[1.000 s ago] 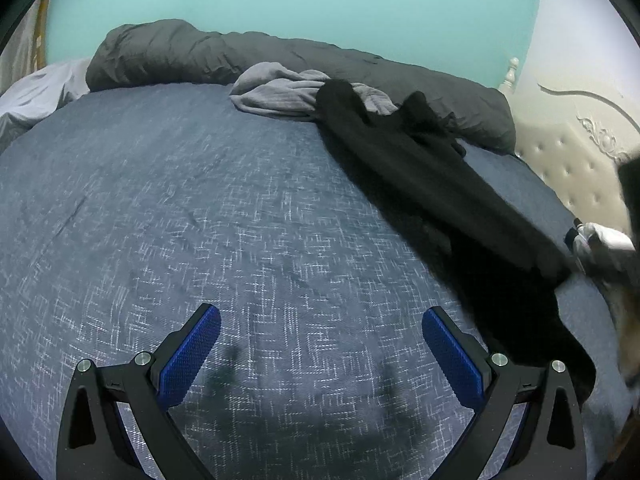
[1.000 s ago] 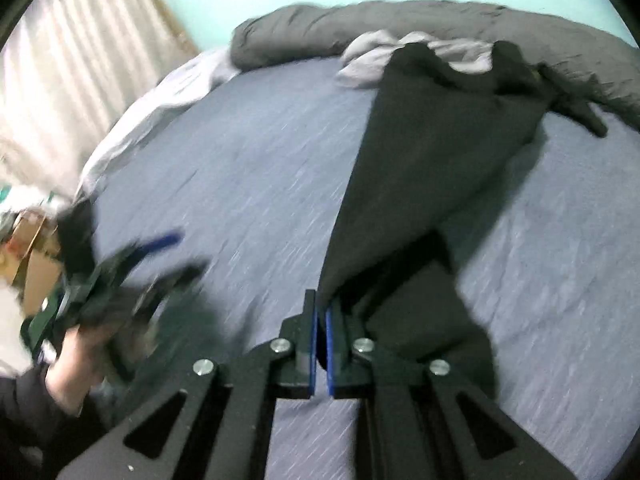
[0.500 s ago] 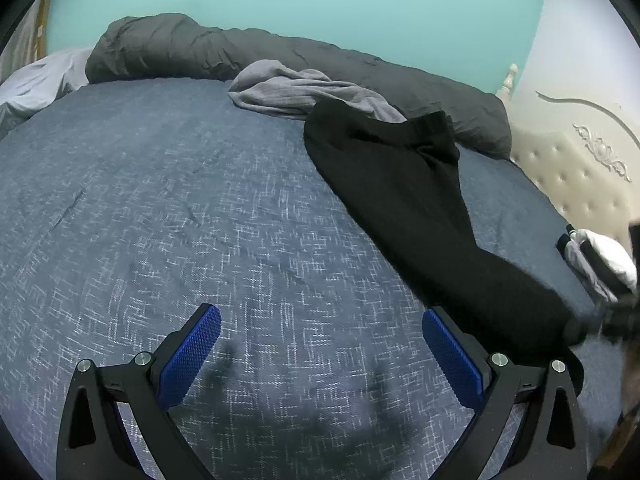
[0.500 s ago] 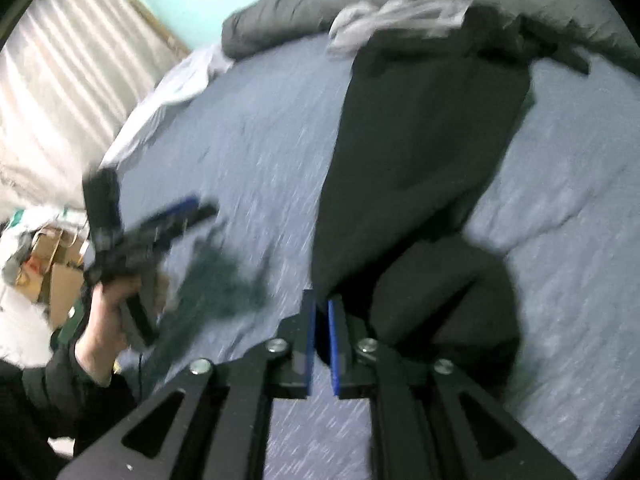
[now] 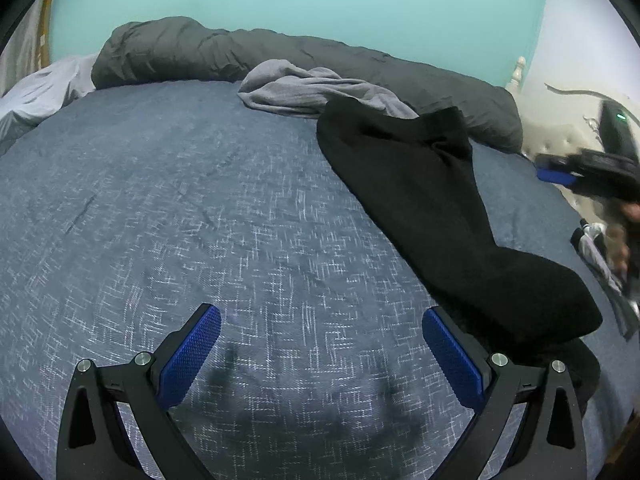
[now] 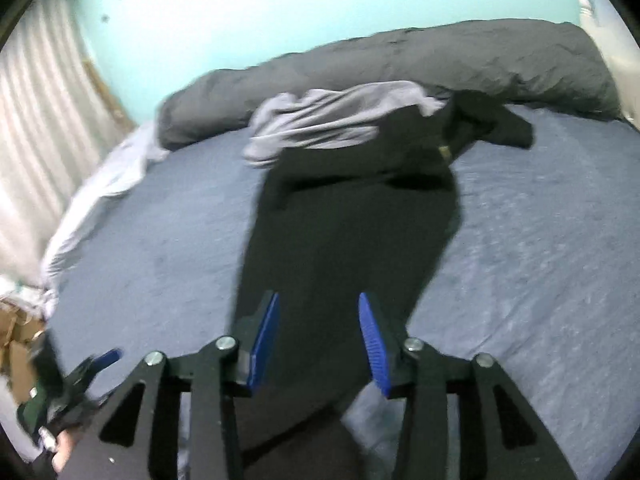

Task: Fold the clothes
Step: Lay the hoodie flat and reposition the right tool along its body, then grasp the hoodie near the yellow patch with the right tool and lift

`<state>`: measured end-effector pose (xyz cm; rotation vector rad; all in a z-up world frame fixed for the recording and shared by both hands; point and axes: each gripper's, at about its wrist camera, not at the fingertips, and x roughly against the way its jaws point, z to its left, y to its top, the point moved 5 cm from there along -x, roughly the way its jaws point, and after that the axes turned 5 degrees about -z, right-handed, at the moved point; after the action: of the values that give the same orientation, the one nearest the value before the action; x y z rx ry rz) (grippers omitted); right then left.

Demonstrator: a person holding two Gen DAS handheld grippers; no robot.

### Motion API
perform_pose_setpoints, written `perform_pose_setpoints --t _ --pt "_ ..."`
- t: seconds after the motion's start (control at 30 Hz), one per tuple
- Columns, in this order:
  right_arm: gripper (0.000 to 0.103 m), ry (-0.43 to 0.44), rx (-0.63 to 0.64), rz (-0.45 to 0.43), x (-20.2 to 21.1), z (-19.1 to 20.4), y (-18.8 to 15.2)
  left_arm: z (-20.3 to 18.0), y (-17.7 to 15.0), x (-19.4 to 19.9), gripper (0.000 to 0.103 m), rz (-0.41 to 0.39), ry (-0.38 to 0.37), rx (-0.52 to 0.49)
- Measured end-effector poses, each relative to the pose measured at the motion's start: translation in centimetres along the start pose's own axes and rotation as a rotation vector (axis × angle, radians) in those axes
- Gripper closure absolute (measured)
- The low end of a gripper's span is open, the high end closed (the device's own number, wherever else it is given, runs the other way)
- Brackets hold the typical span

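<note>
Right wrist view shows the right gripper [image 6: 318,336] spread wide above the black garment [image 6: 352,236], laid lengthwise on the bed [image 6: 540,240] for folding, while the left gripper [image 5: 320,356] gapes empty.

1. Left gripper [image 5: 320,354]: jaws spread wide, blue pads facing each other, nothing between them; hovers low, pointing forward.
2. Right gripper [image 6: 318,340]: jaws parted, blue pads apart, gripping nothing; held low, angled slightly down.
3. Left hand [image 6: 60,454]: only partly seen at lower left edge of right wrist view, blurred, around the left gripper's handle.
</note>
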<state>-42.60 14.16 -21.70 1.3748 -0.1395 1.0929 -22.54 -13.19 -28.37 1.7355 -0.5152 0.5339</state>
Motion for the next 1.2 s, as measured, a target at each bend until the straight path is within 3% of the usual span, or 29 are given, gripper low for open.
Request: perform_pose_setpoints --t 0.03,0.23,0.6,0.63,0.67,0.73,0.77,0.83,0.97,1.2 --pt "0.045 -0.034 -0.006 0.002 -0.9 -0.7 0.3 0.0 -0.1 -0.1 0.0 0.003 0.004 -0.005" --pt "0.045 -0.171 -0.048 0.007 -6.4 -5.4 2.9 -0.1 -0.2 -0.1 0.0 0.006 0.009 -0.006" --pt "0.045 -0.226 -0.135 0.064 -14.5 -8.0 4.7 0.6 -0.4 -0.6 0.0 0.02 0.023 -0.007" --pt "0.046 -0.226 -0.134 0.077 -15.1 -7.9 4.5 0.6 -0.5 -0.6 0.0 0.021 0.024 -0.009" --pt "0.059 -0.227 -0.129 0.093 -15.6 -7.7 4.3 0.6 -0.5 -0.6 0.0 0.023 0.023 -0.011" --pt "0.07 -0.229 -0.097 0.096 -16.3 -7.0 4.1 0.6 -0.6 -0.6 0.0 0.025 0.024 -0.013" --pt "0.082 -0.226 -0.079 0.094 -16.4 -6.7 4.0 0.6 -0.7 -0.7 0.0 0.027 0.024 -0.012" --pt "0.089 -0.212 -0.059 0.083 -16.1 -6.0 4.0 0.7 -0.7 -0.7 0.0 0.03 0.024 -0.008" --pt "0.092 -0.147 -0.016 0.036 -14.0 -3.7 4.3 0.8 -0.6 -0.6 0.0 0.025 0.026 -0.002" --pt "0.092 0.083 0.109 0.012 -8.8 5.0 2.2 1.5 -0.2 0.0 0.0 0.005 0.038 0.013"
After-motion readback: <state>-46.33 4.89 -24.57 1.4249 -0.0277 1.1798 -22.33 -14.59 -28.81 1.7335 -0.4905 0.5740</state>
